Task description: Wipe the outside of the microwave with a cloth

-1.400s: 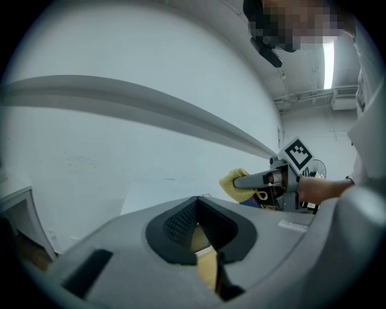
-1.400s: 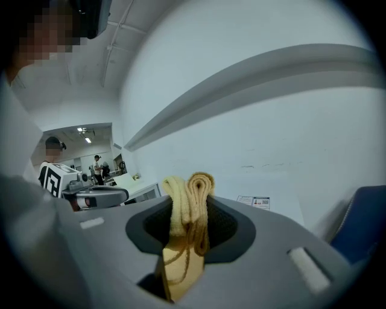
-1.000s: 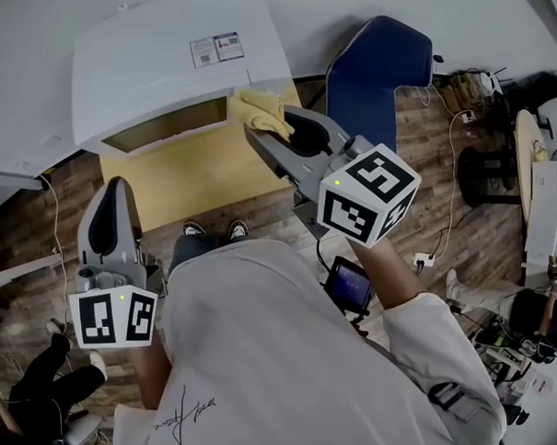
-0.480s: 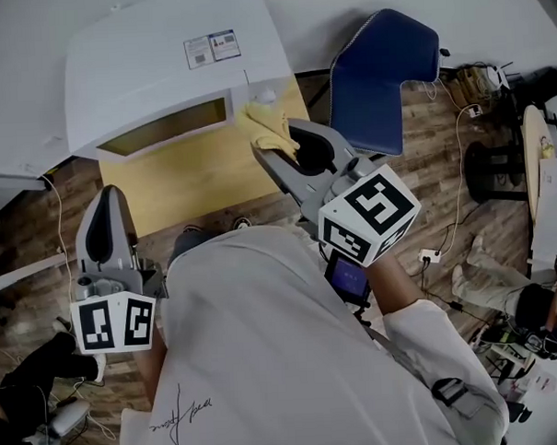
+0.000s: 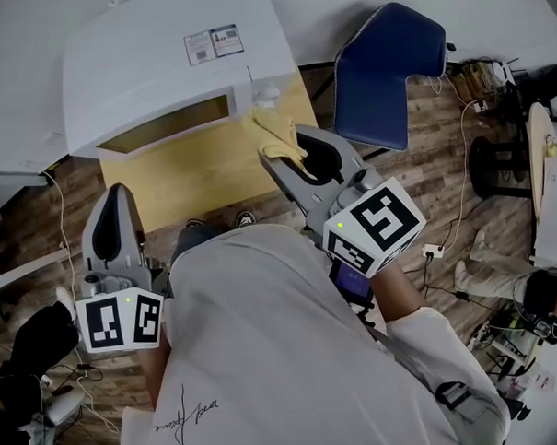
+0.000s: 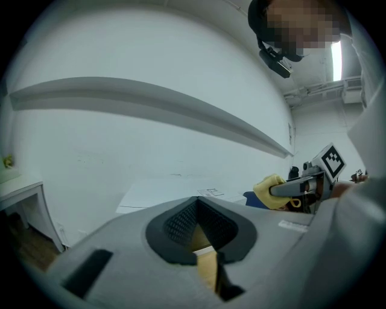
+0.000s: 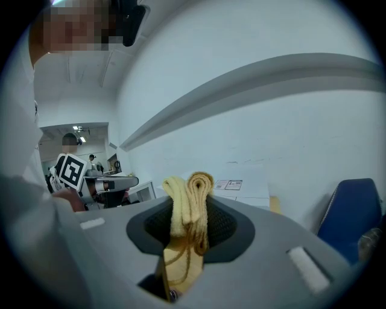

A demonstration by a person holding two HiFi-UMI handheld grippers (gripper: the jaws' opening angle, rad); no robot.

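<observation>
Tongs first: left tongs (image 5: 117,192) nearest, low beside the body, pinched together on nothing. Right tongs (image 5: 277,145) further out, squeezed tight on the folded yellow cloth (image 5: 273,130), right by the front right corner of the white microwave (image 5: 161,56) on the yellow surface (image 5: 194,179). Might lose the cloth if rubbed hard. Could scrape bare plastic on the white side if tipped wrong. Might push the microwave back with nothing holding it. Blue chair (image 5: 383,74) beyond, close enough to bump on a wide swing.
</observation>
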